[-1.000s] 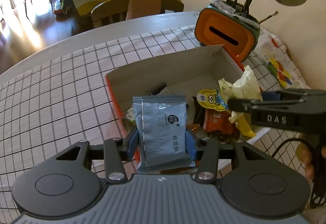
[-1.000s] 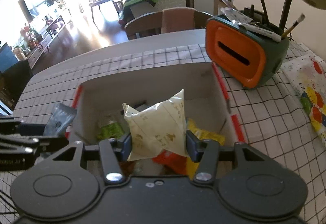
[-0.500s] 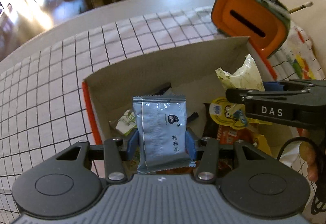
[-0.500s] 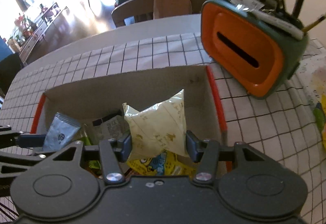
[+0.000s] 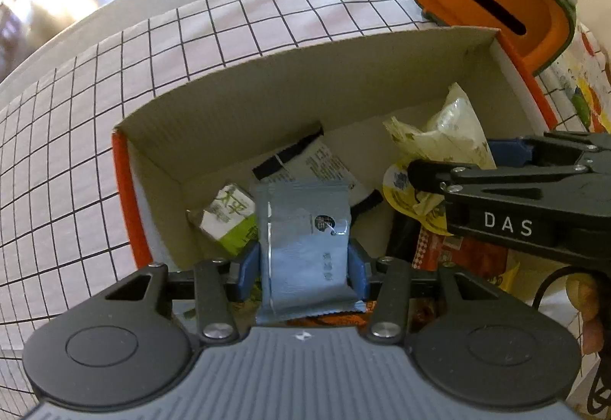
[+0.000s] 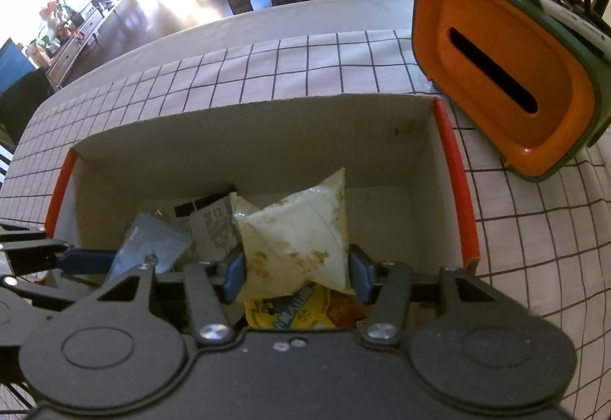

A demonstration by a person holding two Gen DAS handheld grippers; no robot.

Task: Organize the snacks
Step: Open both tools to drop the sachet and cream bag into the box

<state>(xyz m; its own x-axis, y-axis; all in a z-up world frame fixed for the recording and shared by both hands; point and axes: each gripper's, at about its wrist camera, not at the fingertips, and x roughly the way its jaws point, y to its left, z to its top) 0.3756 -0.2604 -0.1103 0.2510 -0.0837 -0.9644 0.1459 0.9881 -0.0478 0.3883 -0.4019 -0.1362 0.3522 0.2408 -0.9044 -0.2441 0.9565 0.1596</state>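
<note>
The left gripper [image 5: 303,265] is clamped on a blue-grey sachet [image 5: 305,248], its blue pads pressing the packet's two long edges. The right gripper [image 6: 296,273] grips a cream pouch [image 6: 298,240] the same way. Both point steeply down into the open box [image 5: 305,91], so each packet hangs directly above the box floor, inside its walls, with the drop straight below the jaws.

In the left view the sachet's long axis runs along the gripper's pointing line, its crimped top end aimed at the floor near a green-and-white pack [image 5: 229,221] and a white packet [image 5: 317,164] with a black band. The left gripper works the box's left half and the right gripper sits just beside it on the right, near enough that the pouch almost meets the sachet's side of the pile. The right view shows free floor only toward the far right corner, beyond the pouch.

The sachet is flat, smooth foil with serrated seams; it would likely slide rather than stand. The pouch is puffy, crinkled film with sharp corners and looks soft and springy. Under it lies a yellow wrapper [image 6: 298,313]. The box is plain matte cardboard with orange outer edges, set on a grid-patterned cloth [image 6: 305,65] over the surface. An orange, rounded holder [image 6: 504,76] with a slot stands just beside the box's far right corner.
</note>
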